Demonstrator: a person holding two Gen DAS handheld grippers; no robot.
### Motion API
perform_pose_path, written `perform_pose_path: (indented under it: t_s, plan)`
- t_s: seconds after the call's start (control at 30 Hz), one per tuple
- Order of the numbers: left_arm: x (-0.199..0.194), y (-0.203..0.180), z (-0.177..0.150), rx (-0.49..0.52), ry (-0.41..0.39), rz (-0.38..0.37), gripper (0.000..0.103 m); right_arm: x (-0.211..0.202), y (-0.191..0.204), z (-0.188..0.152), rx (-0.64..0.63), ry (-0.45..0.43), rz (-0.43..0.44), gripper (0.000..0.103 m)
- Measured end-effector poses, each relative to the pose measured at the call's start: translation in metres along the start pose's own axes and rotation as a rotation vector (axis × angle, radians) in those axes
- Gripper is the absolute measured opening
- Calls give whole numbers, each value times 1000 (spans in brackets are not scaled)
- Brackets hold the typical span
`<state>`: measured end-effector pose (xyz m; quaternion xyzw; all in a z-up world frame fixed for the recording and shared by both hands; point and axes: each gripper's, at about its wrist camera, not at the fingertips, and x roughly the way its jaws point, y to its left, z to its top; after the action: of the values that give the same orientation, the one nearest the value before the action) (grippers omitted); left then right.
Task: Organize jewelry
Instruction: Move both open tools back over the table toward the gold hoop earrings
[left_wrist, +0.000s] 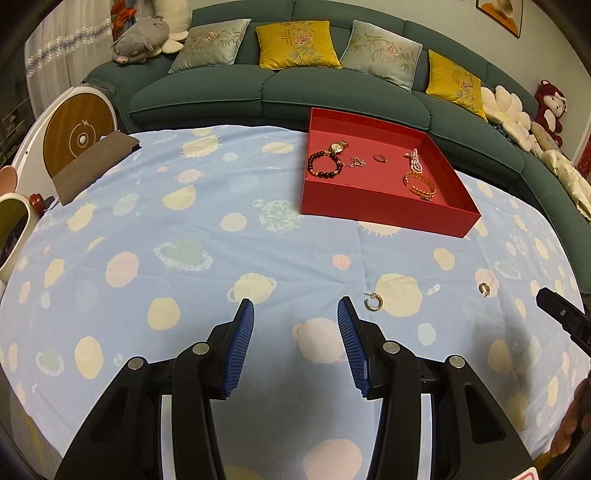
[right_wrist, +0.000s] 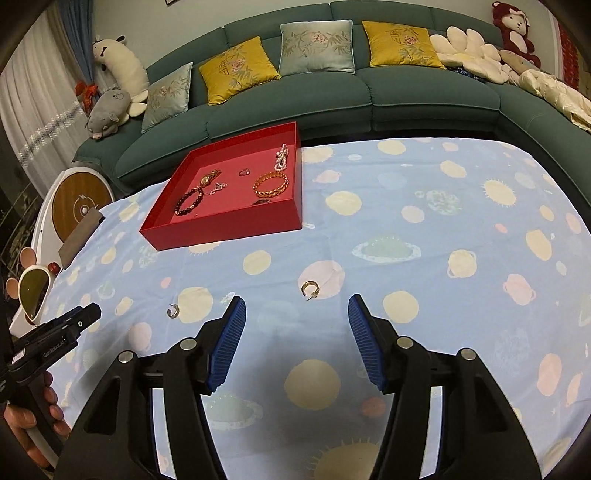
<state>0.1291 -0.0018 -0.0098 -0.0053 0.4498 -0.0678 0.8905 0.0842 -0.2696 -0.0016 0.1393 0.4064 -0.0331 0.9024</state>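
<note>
A red tray (left_wrist: 384, 210) (right_wrist: 221, 230) sits on the blue patterned tablecloth. It holds a dark bead bracelet (left_wrist: 324, 166) (right_wrist: 189, 201), a gold watch (left_wrist: 338, 146), a ring (left_wrist: 379, 158), a pearl piece (left_wrist: 414, 161) and a gold bangle (left_wrist: 421, 183) (right_wrist: 270, 184). Two gold hoop earrings lie on the cloth: one (left_wrist: 373, 302) (right_wrist: 173, 311) just right of my left gripper's right fingertip, the other (left_wrist: 484, 289) (right_wrist: 310, 288) ahead of my right gripper. My left gripper (left_wrist: 295, 308) is open and empty. My right gripper (right_wrist: 295, 308) is open and empty.
A green sofa (left_wrist: 280, 88) with cushions and plush toys runs behind the table. A brown notebook (left_wrist: 92, 166) lies at the table's far left edge, next to a round wooden-faced device (left_wrist: 77, 133). The left gripper's body (right_wrist: 51, 339) shows at the right wrist view's left.
</note>
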Motion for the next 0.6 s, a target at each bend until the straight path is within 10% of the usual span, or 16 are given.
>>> perform_pose_path:
  t_s: [0.6]
  plan:
    - [27,2,-19,-34,69,4,66,50,-1,-3,-14,141,-88,56]
